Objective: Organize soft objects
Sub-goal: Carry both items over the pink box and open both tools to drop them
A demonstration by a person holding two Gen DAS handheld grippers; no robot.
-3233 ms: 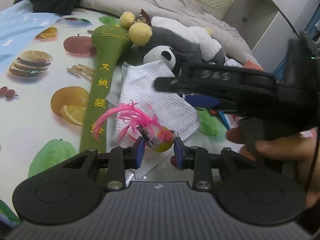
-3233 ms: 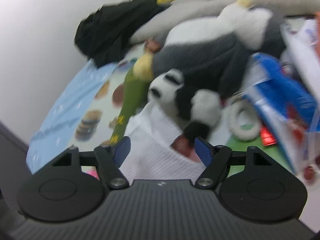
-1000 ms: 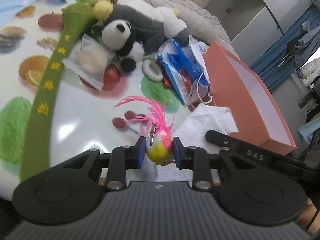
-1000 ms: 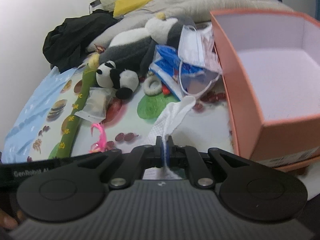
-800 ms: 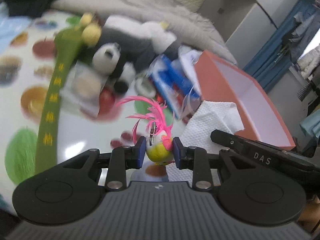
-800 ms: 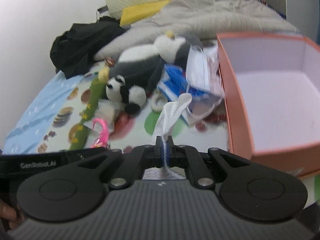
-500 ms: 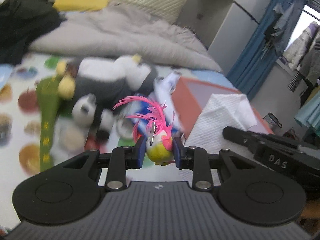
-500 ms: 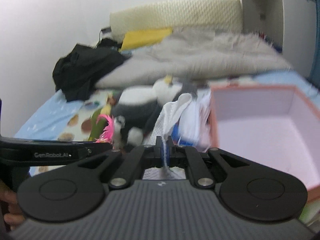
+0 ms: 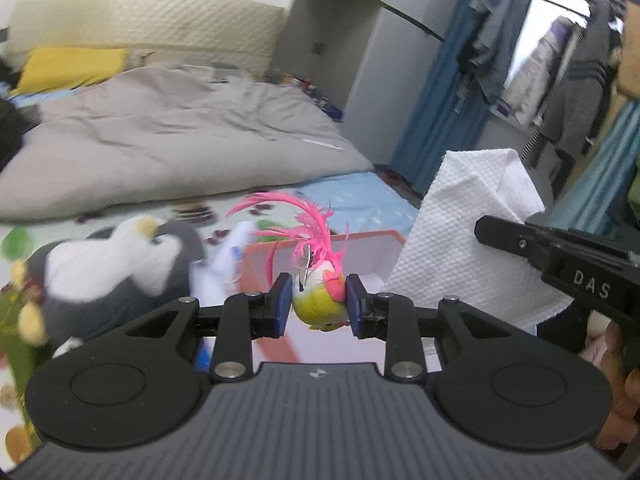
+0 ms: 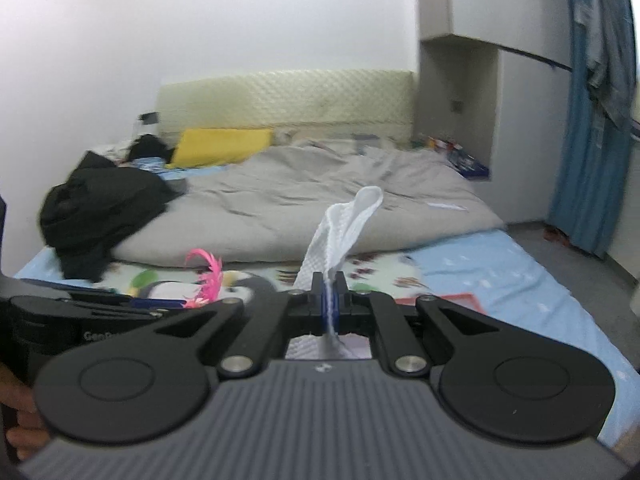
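Left hand-held gripper (image 9: 319, 304) is up in the air, tipped a little downward, its blue pads (image 9: 283, 305) clamped narrow on a small round bird toy with a yellow-green body and a spray of pink feathers (image 9: 318, 300); the feathers fan up and to the left above the jaws, thin and wispy. Right hand-held gripper (image 10: 329, 305) is raised too, pinched almost completely closed on a white embossed paper towel (image 10: 344, 224), a dimpled, crumpled sheet that stands up from the jaws in a twisted fold and also hangs a little below them. In the left wrist view that same towel shows as a broad white sheet at the right, draped over the black arm of the right tool, with fingers of the person's hand (image 9: 616, 364) curled around the handle at the lower right edge. Just beyond the bird, low behind the left jaws, sits an open salmon-coloured cardboard box with a pale inside (image 9: 320, 246). To its left lies a blurred grey-and-white plush penguin (image 9: 116, 268) on a glossy fruit-printed mat (image 9: 12, 396). Further back, a rumpled grey duvet (image 10: 320, 200) covers the bed, with a yellow pillow (image 10: 222, 145), a heap of black clothing (image 10: 96, 208) and a quilted cream headboard (image 10: 284, 98) behind; blue curtains (image 10: 592, 120) hang at the right
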